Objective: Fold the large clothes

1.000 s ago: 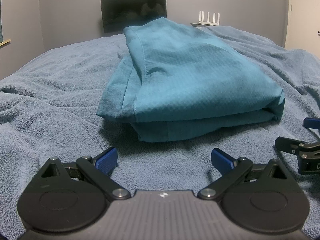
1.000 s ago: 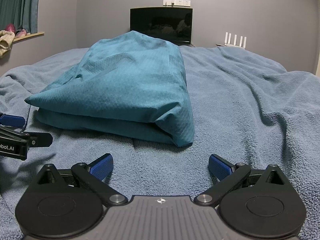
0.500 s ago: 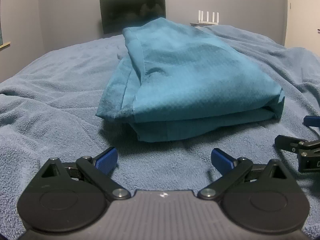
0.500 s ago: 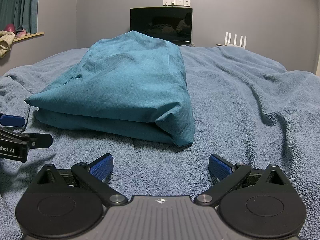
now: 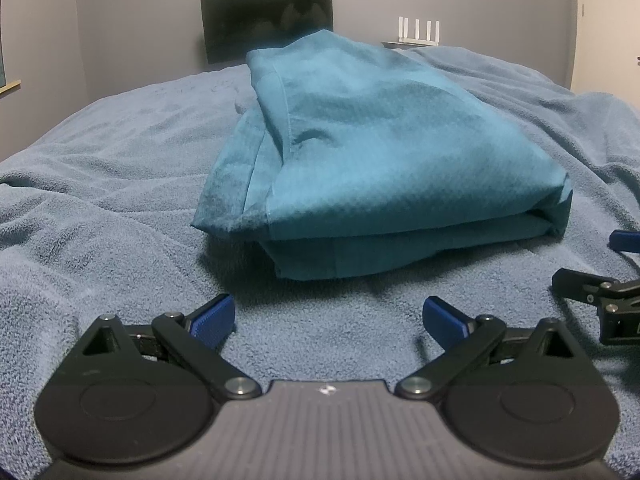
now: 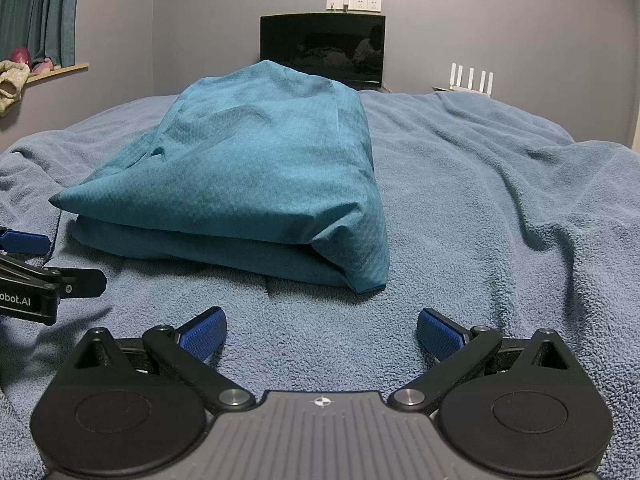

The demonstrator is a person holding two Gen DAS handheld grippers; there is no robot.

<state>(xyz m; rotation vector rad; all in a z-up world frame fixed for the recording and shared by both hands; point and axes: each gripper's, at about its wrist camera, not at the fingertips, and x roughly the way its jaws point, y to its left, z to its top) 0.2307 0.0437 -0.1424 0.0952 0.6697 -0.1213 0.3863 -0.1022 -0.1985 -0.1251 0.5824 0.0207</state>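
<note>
Garment: we see a teal garment folded into a thick stack of layers, lying on the blue blanket ahead of both our grippers; from the right wrist view the same teal garment sits a little left of centre, its rounded fold corner toward us.

Left gripper: our left gripper rests low over the blanket with its jaws spread wide, nothing between them; its blue pads are clear of the cloth, near the garment's front edge but not touching it.

Right gripper: our right gripper is likewise spread wide and holds nothing, its blue pads above bare blanket, short of the folded corner.

Each other: in the left wrist view we catch the right gripper's black linkage and a blue pad at the right edge; in the right wrist view the left gripper's linkage shows at the left edge. We hold them side by side, apart.

Blanket: it is fleecy, with ridges of wrinkles running off to the right.

Background: a dark monitor stands against the grey wall beyond the bed, a white router with upright antennas to its right, and a curtain at far left.
</note>
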